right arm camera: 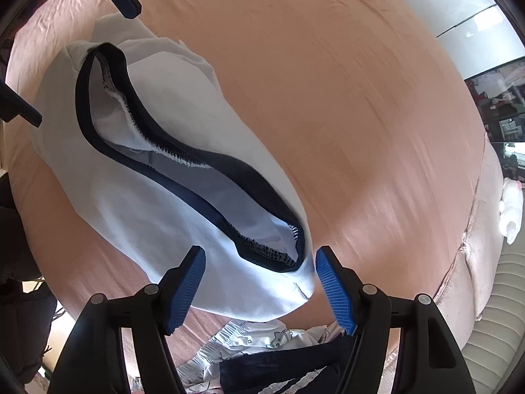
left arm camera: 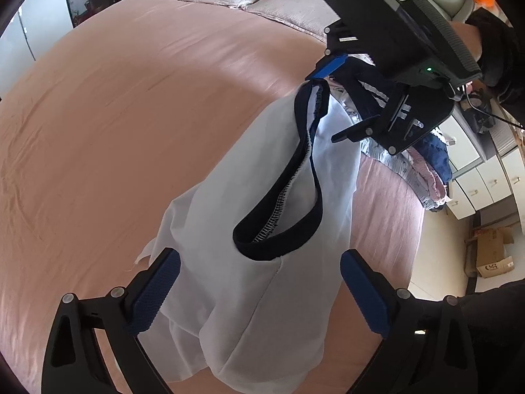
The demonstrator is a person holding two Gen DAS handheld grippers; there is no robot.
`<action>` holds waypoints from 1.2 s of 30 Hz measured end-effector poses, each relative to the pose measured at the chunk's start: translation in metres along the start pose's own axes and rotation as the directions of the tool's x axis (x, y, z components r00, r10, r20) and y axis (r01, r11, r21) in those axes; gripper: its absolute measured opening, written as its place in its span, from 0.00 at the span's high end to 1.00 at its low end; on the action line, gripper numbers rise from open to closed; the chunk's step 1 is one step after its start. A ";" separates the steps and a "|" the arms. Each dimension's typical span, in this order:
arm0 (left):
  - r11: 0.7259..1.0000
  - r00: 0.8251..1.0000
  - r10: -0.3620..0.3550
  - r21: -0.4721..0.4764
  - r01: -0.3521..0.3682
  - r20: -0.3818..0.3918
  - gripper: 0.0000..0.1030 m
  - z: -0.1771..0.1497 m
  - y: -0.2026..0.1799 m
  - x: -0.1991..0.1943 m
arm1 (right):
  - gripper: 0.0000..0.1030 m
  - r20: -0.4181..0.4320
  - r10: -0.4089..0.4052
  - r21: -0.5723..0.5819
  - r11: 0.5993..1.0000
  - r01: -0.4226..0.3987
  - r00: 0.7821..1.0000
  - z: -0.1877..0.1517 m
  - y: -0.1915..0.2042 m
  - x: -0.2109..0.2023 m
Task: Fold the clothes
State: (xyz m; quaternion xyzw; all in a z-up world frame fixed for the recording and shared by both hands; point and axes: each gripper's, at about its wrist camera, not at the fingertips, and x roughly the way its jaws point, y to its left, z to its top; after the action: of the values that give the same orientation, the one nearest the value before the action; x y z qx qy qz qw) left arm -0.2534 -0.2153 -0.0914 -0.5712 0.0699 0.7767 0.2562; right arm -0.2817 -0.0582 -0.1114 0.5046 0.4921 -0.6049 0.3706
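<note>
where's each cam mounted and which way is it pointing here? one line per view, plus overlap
Left wrist: on the left gripper, aimed steeply down at the white shirt on the pink bed; its jaws stand open, and the right gripper shows at upper right.
Right wrist: on the right gripper, aimed down at the shirt's navy collar; its jaws frame it.
Shared: shirt, collar, bed, clothes pile.
</note>
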 end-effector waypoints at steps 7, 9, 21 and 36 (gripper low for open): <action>0.998 0.998 0.030 0.053 -0.027 -0.055 0.45 -0.009 -0.006 0.017 | 0.33 -0.002 -0.020 -0.004 1.000 0.020 1.000 0.000 0.010 0.014; 0.999 0.998 0.036 0.037 -0.034 -0.055 0.48 -0.010 -0.006 0.020 | 0.33 0.019 -0.032 -0.038 0.999 0.032 0.999 0.001 0.018 0.010; 0.998 0.999 0.005 -0.064 -0.008 -0.053 0.82 -0.011 -0.006 0.018 | 0.91 -0.059 -0.152 -0.063 0.987 0.148 0.987 -0.002 0.044 0.012; 0.998 0.994 0.054 -0.034 -0.058 -0.093 0.88 -0.013 -0.020 -0.053 | 0.93 -0.037 -0.129 -0.025 0.991 0.128 0.991 -0.006 0.051 -0.067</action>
State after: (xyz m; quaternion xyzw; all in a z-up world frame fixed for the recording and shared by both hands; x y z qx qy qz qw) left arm -0.2217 -0.2202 -0.0435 -0.6085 0.0835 0.7577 0.2204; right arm -0.2175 -0.0679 -0.0573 0.4790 0.5375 -0.6120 0.3272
